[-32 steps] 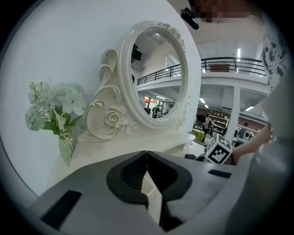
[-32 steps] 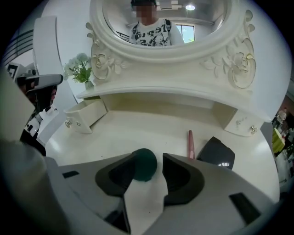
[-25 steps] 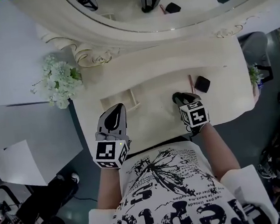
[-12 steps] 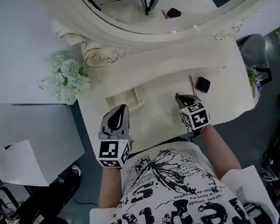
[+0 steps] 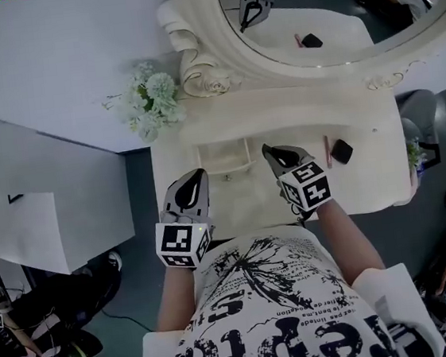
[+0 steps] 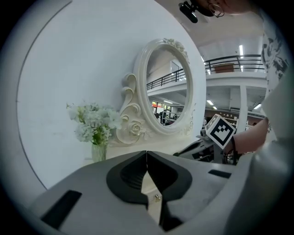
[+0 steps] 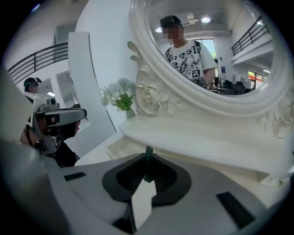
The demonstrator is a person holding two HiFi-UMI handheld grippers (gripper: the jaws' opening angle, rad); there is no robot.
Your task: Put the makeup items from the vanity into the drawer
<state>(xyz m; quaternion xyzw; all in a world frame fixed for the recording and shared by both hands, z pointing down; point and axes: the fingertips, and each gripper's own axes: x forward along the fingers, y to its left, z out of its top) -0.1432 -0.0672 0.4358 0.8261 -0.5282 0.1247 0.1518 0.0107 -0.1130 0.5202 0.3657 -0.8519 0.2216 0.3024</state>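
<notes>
Right tongs (image 5: 273,153) pinching a thin dark-green stick (image 7: 147,166). Its long axis sits in the seam between them, with the far end poking just past the tips. It's held over the worktop (image 5: 368,185), just right of the drawer (image 5: 226,168). Left tongs (image 6: 146,155) pressed together, nothing in them. Pink stick (image 5: 326,151) lies front-to-back on the worktop, black compact (image 5: 341,151) just beside it.

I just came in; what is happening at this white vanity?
A person works two handheld grippers at the vanity. The right gripper is shut on a thin dark-green item, beside the open drawer. The left gripper is shut and empty, near the drawer's front. A pink stick and a black compact lie on the vanity top.
</notes>
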